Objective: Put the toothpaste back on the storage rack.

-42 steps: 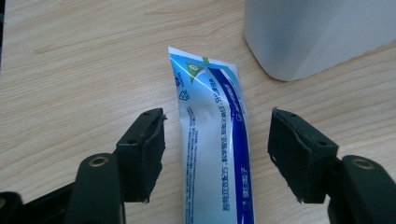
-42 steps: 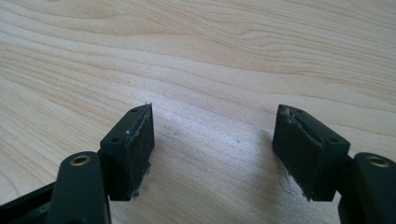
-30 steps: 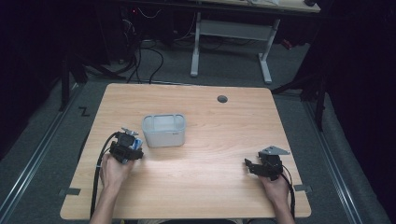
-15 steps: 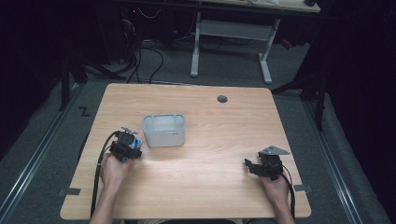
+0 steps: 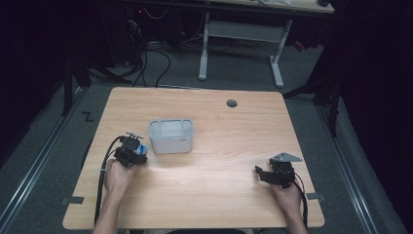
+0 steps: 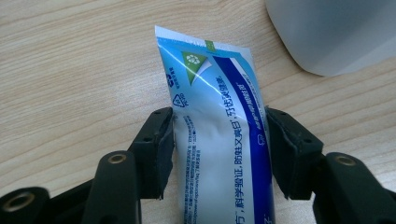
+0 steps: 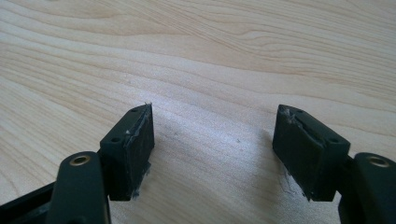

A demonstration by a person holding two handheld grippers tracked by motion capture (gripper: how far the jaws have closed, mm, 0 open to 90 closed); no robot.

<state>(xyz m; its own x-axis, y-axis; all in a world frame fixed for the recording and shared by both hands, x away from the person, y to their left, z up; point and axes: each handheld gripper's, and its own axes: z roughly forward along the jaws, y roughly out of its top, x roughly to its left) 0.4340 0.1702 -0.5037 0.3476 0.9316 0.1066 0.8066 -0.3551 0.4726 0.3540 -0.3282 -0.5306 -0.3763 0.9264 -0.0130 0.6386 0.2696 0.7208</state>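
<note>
The left tool has just been closing its jaws around a blue-and-white toothpaste tube lying flat on the bench, just beside the translucent bin; the pads look to be meeting the tube's edges, so I read it as grasped, though barely. The soft tube could buckle or slide out if squeezed by its thin edges, and lifting it might knock the bin's wall. The right tool rests released, well apart, too far to steady anything.
</note>
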